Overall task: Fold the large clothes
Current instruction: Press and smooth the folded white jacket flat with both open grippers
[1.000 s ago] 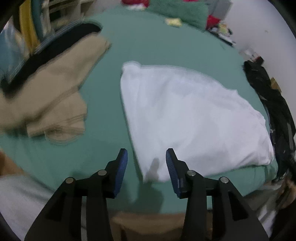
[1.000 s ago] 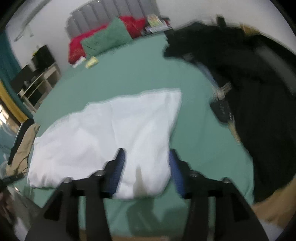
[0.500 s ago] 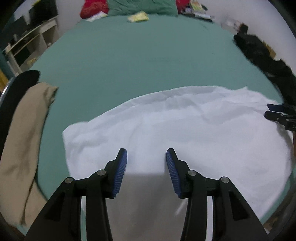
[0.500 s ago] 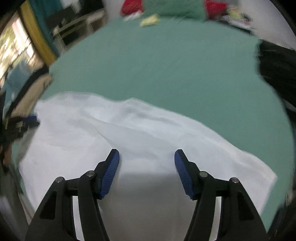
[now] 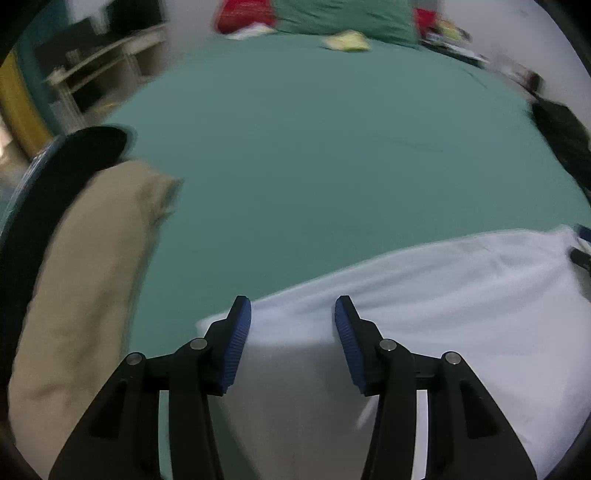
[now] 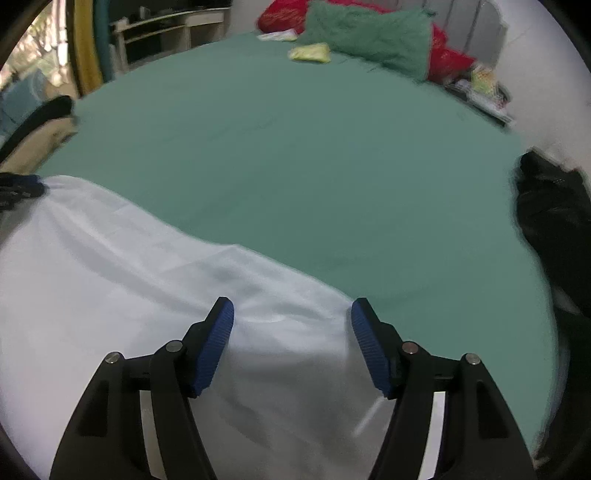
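Note:
A large white garment (image 5: pixel 443 314) lies spread flat on the green bed sheet (image 5: pixel 314 147) near its front edge. It also shows in the right wrist view (image 6: pixel 129 288). My left gripper (image 5: pixel 293 314) is open and empty, low over the garment's left end. My right gripper (image 6: pixel 291 314) is open and empty, low over the garment's right end. The left gripper's tip shows at the left edge of the right wrist view (image 6: pixel 18 190).
A beige garment (image 5: pixel 85 277) on a dark one (image 5: pixel 74 155) lies at the bed's left side. Black clothing (image 6: pixel 554 229) is piled at the right. Green and red pillows (image 6: pixel 369 29) and a yellow item (image 6: pixel 310 53) lie at the far end. Shelves (image 5: pixel 92 74) stand far left.
Both grippers have dropped lower and closer to the white garment, each shifting outward toward its own end. Both stay open.

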The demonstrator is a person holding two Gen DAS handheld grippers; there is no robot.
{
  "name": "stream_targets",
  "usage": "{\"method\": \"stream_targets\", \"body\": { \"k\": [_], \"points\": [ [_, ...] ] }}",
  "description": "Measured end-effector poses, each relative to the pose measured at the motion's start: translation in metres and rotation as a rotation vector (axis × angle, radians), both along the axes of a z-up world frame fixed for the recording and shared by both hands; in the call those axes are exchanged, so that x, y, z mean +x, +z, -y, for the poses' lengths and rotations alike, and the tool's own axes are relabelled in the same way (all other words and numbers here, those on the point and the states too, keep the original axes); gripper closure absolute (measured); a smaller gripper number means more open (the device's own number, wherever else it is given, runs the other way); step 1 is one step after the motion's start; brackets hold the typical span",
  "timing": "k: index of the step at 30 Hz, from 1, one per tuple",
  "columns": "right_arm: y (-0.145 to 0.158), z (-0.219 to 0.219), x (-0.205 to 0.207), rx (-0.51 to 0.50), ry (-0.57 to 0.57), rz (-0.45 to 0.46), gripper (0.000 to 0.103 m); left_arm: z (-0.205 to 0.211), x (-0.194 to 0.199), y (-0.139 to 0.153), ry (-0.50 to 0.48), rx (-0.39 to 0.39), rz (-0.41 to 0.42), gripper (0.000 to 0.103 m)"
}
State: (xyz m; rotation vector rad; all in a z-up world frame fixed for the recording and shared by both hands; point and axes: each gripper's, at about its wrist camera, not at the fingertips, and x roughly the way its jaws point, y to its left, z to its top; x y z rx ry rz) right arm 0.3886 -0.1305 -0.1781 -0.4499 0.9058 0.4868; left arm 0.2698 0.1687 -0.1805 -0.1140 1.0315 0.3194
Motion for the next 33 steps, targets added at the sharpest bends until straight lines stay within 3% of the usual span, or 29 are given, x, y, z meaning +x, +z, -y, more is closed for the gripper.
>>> {"method": "stream_targets", "body": {
  "k": [5, 8, 16, 24, 33],
  "points": [
    [0.022, -0.002, -0.049, -0.06, 0.0, 0.137, 0.036, 0.011, -0.034, 0.008, 0.038, -0.092, 0.051, 0.053],
    [0.034, 0.007, -0.075, -0.038, -0.027, 0.155, 0.036, 0.04, -0.058, 0.021, -0.001, -0.126, 0.092, 0.053],
    [0.046, 0.039, -0.125, 0.123, -0.149, 0.053, 0.036, 0.114, -0.107, 0.035, -0.128, -0.21, 0.142, 0.053],
    [0.017, 0.06, -0.159, 0.115, -0.231, -0.041, 0.035, 0.157, -0.124, 0.005, -0.138, -0.192, 0.028, 0.053],
    [0.021, 0.085, -0.185, 0.16, -0.302, -0.066, 0.035, 0.17, -0.152, 0.022, -0.126, -0.205, 0.063, 0.053]
  ]
}}
